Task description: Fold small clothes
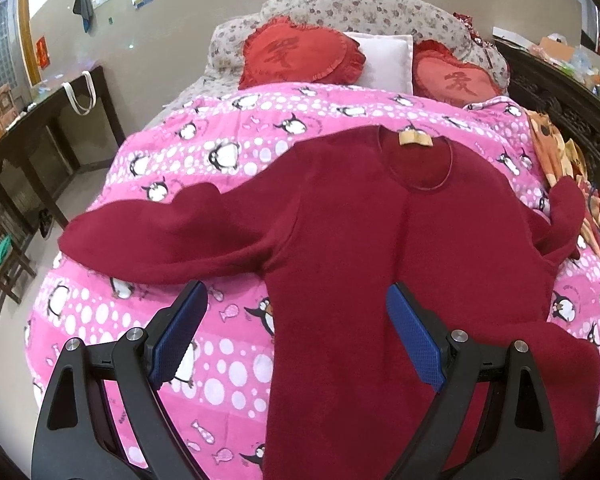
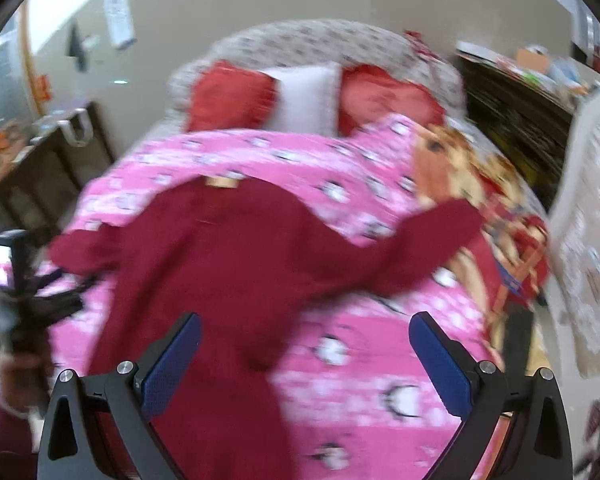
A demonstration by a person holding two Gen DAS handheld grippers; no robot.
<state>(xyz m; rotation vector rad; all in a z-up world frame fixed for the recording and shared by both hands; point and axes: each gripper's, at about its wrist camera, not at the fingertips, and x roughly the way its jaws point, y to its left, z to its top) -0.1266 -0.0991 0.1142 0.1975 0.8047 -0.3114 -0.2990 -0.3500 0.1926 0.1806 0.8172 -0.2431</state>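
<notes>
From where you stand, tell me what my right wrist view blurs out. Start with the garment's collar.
Observer: The left wrist view is sharp: the dark red sweater lies flat on the penguin quilt with a tan label inside the round neckline.
Operator: Give me the left gripper's state.
Observer: The left gripper is open, fingers astride the sweater's lower left edge, holding nothing.
Operator: Now the pillows.
Observer: The two red ones are heart cushions with a character printed on each, flanking a white pillow.

sweater point(image 1: 360, 240) lies on quilt point(image 1: 228, 152), pillows point(image 1: 384, 60) behind.
</notes>
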